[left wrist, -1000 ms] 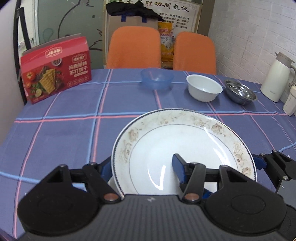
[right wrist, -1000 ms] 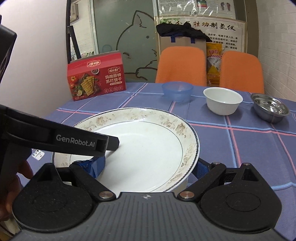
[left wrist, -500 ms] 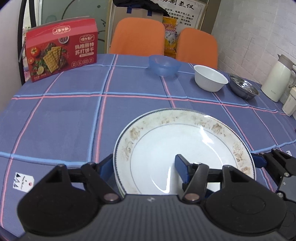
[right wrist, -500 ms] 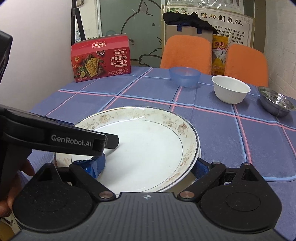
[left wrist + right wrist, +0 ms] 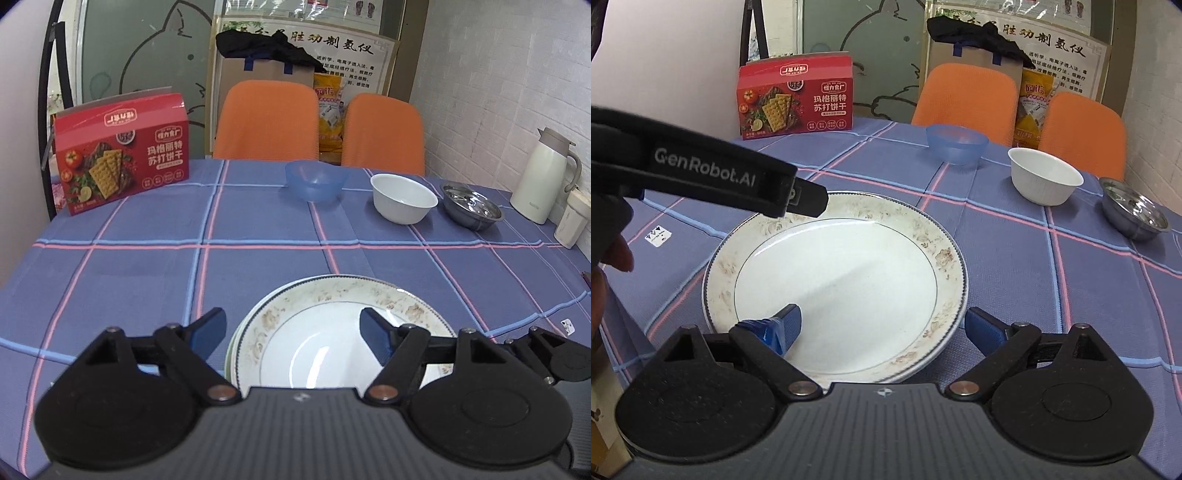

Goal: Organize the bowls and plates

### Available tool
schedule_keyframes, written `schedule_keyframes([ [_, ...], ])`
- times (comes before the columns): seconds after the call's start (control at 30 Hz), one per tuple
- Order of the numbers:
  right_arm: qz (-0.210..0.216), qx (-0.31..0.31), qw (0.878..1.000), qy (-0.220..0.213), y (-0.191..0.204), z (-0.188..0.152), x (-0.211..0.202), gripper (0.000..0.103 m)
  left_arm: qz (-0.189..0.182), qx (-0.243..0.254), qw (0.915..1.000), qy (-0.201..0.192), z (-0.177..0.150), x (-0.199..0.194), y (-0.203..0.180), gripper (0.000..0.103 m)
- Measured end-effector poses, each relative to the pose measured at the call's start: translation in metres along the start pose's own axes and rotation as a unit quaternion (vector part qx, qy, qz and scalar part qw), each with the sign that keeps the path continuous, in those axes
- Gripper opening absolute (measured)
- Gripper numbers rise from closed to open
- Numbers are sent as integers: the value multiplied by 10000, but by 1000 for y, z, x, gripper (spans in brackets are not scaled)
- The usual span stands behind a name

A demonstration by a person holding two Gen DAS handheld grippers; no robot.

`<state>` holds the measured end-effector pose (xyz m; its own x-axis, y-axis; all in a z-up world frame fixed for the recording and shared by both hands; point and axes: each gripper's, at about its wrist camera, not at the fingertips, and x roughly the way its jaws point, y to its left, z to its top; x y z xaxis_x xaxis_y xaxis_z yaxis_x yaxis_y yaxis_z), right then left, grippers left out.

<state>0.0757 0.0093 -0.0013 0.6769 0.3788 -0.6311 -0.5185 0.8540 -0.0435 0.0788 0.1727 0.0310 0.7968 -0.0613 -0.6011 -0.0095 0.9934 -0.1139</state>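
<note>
Left wrist view: left gripper (image 5: 293, 330) was clamped on the rim of the white floral-rimmed ceramic plate (image 5: 343, 332) a second ago; now the jaws are spread wide, holding nothing. Plate sits low centre on the blue plaid tablecloth (image 5: 147, 258), stacked on another plate (edge shows at its left).

Right wrist view: right gripper (image 5: 882, 325) also released, jaws wide, blue fingertips (image 5: 788, 325) either side of the plate's (image 5: 842, 280) near rim. Left tool's black arm crosses upper left.

Glossy glazed plate (image 5: 849, 280), woven tablecloth (image 5: 1052, 295)
</note>
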Motion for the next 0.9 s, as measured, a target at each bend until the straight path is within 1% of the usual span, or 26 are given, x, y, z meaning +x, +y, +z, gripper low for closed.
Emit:
schedule_keyframes([
  [0.07, -88, 134, 9997, -174, -8, -1, -8, 83, 0, 45, 10000, -13, 0, -1, -3, 73],
  [0.13, -12, 318, 9992, -252, -17, 0, -14, 83, -4, 84, 10000, -23, 1, -2, -7, 73],
  [0.23, -13, 501, 9984, -258, -28, -2, -16, 83, -21, 140, 9999, -21, 2, -1, -13, 73],
  [0.37, 123, 1080, 9940, -141, -51, -8, -12, 83, -26, 186, 9998, 28, 2, 2, -20, 74],
  [0.43, 129, 1302, 9913, -143, -62, -10, -12, 83, -15, 200, 9998, 47, 3, 3, -22, 74],
  [0.5, 89, 1482, 9887, -184, -75, -12, -14, 83, 5, 208, 9998, 52, 5, 5, -23, 77],
  [0.53, 45, 1572, 9873, -220, -83, -14, -16, 83, 11, 223, 9997, 48, 6, 5, -25, 80],
  [0.63, -221, 1811, 9828, -274, -105, -18, -18, 83, 58, 287, 9996, 38, 11, 8, -30, 81],
  [0.7, -524, 1954, 9791, -230, -122, -23, -16, 83, 146, 368, 9992, 24, 14, 11, -35, 82],
  [0.8, -1020, 2160, 9710, -52, -144, -28, -11, 83, 258, 492, 9985, 20, 20, 18, -45, 82],
  [0.83, -1076, 2229, 9689, 3, -149, -30, -9, 83, 268, 522, 9983, 32, 22, 21, -49, 82],
  [0.9, -1043, 2384, 9655, 26, -160, -35, -8, 83, 270, 589, 9979, 47, 26, 26, -56, 82],
])
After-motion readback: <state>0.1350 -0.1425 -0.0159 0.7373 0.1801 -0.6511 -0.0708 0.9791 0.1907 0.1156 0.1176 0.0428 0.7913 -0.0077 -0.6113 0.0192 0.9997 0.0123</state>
